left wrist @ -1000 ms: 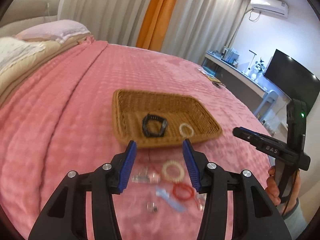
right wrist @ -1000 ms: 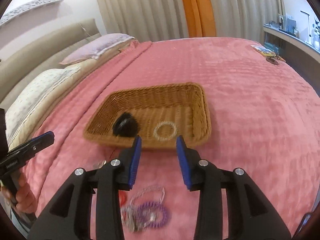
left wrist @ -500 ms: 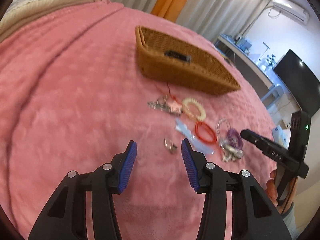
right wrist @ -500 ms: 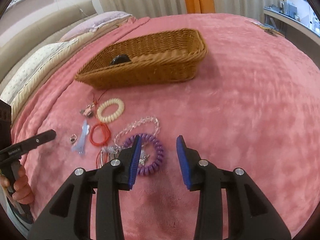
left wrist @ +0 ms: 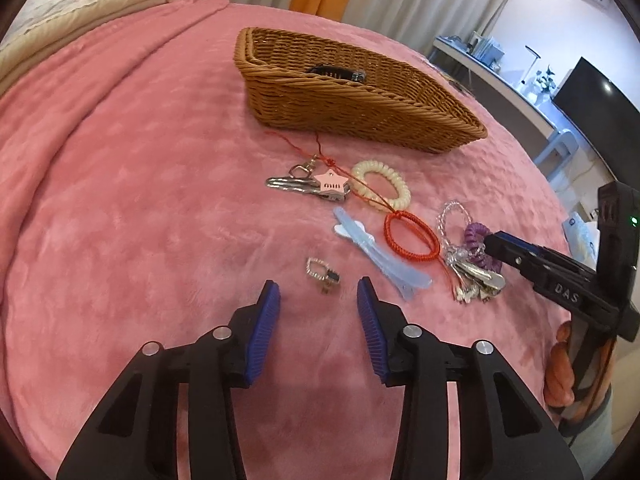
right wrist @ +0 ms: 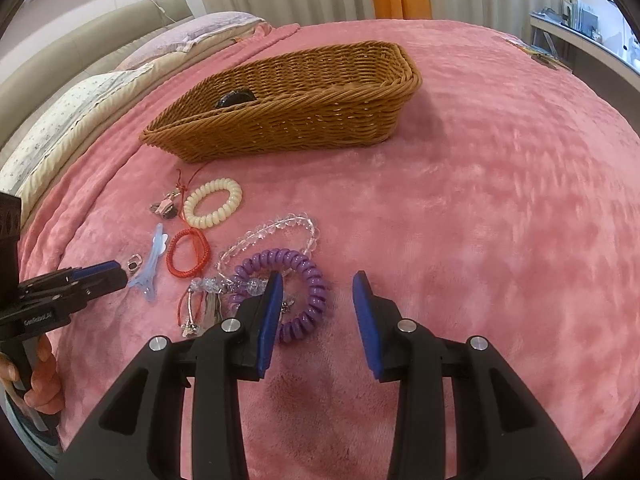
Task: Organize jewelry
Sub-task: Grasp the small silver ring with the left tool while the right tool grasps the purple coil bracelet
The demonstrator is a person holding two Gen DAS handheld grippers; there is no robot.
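A wicker basket (left wrist: 360,100) (right wrist: 288,120) stands on the pink bedspread with a black bracelet (left wrist: 336,72) (right wrist: 236,98) inside. In front lie a small silver ring (left wrist: 322,274) (right wrist: 134,262), a blue hair clip (left wrist: 380,256) (right wrist: 150,264), a red cord loop (left wrist: 412,236) (right wrist: 188,252), a cream coil tie (left wrist: 382,184) (right wrist: 212,202), a pink star keyring (left wrist: 316,184), a clear bead bracelet (right wrist: 276,232) and a purple coil tie (right wrist: 300,280) (left wrist: 478,244). My left gripper (left wrist: 318,296) is open just short of the ring. My right gripper (right wrist: 318,292) is open, its left finger over the purple coil.
The pink bedspread (right wrist: 500,200) spreads wide to the right. Pillows (right wrist: 80,108) lie at the bed's head. A desk and a TV (left wrist: 592,108) stand beyond the bed's edge. Small silver charms (left wrist: 476,284) lie by the purple coil.
Both grippers have come down and closer to the loose jewellery. The left one has closed in on the ring; the right one now overlaps the purple coil. Both stayed open.
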